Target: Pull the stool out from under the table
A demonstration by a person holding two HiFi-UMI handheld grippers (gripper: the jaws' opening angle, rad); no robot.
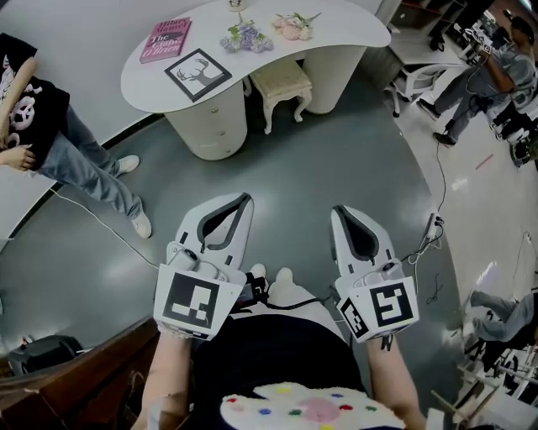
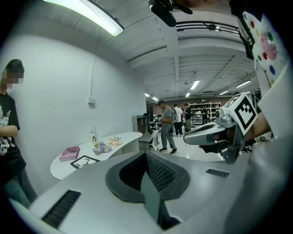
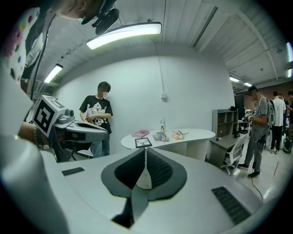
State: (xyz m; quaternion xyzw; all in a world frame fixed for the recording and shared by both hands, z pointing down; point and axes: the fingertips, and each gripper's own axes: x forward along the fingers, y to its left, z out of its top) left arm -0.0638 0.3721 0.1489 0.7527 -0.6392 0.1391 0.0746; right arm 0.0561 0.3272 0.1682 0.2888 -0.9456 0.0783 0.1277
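Stool [image 1: 282,81] sits untouched under the table [image 1: 345,29] edge, well apart from left gripper [image 1: 242,201] and right gripper [image 1: 340,212], both closed and empty.

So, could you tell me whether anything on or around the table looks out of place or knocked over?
Nothing stands out: the stool sits tucked under the table, and the book, picture and flowers lie tidily on top.

At twelve o'clock, white table [image 1: 336,38]; cream stool [image 1: 282,77]; pink book [image 1: 166,39]; black-framed picture [image 1: 197,74], black deer on white; lilac flowers [image 1: 246,36]; pale pink flowers [image 1: 292,25]. Grey-green floor [image 1: 319,159]. At six o'clock, pale grey, black-lined left gripper [image 1: 247,200] and right gripper [image 1: 340,210], black-and-white square markers [image 1: 195,304]. At nine o'clock, black T-shirt [image 1: 25,109] with white print, blue jeans [image 1: 84,164].
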